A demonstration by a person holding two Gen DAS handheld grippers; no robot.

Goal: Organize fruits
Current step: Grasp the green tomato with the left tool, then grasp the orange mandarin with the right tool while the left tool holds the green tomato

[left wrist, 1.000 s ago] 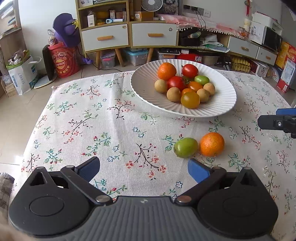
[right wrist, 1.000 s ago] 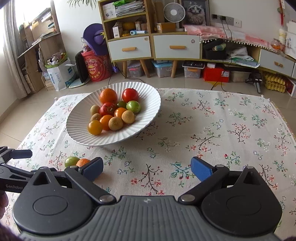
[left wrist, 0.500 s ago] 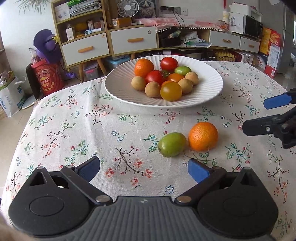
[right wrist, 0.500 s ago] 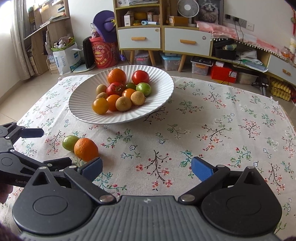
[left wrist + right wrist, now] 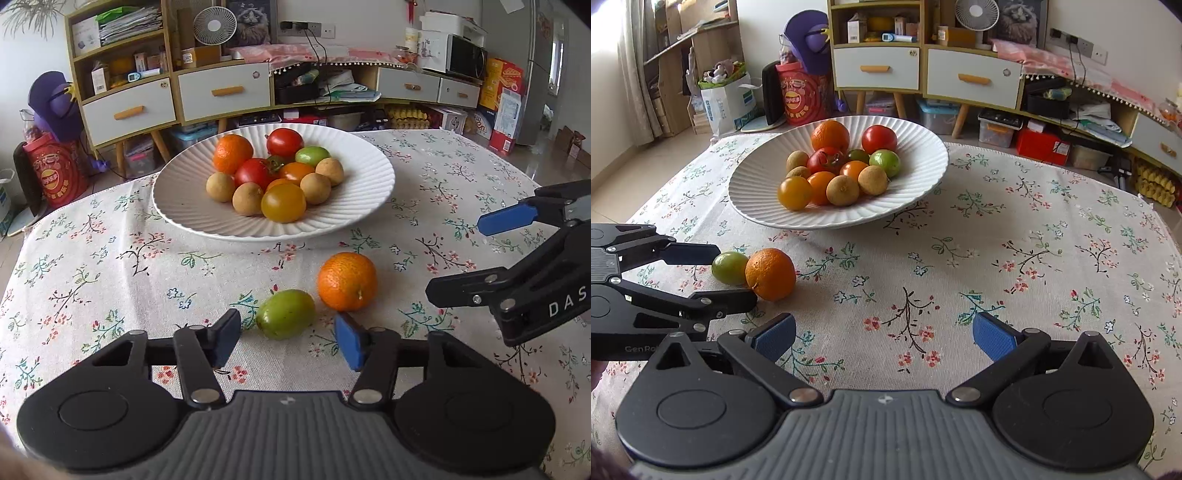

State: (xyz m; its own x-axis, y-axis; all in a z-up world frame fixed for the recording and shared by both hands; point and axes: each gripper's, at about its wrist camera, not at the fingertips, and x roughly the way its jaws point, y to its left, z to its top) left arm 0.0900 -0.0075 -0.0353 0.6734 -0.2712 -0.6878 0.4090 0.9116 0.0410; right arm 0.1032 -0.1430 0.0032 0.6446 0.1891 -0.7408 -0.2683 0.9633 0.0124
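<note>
A green tomato (image 5: 285,313) and an orange (image 5: 347,281) lie side by side on the floral tablecloth, in front of a white ribbed plate (image 5: 362,206) that holds several oranges, tomatoes and small brown fruits. My left gripper (image 5: 288,341) is open and empty, its jaws either side of the green tomato's near end, not touching. In the right wrist view the same tomato (image 5: 729,267) and orange (image 5: 771,273) lie at the left beside the left gripper (image 5: 733,275). My right gripper (image 5: 884,338) is open and empty over bare cloth, right of the fruit.
The plate (image 5: 916,199) sits at the far middle of the table. The table's edges fall off to the floor at the left and far side. Cabinets (image 5: 221,92), boxes and a red drum (image 5: 51,173) stand beyond the table.
My left gripper has moved forward and down toward the green tomato, and its jaws have narrowed. My right gripper has moved forward and closer to the loose fruit.
</note>
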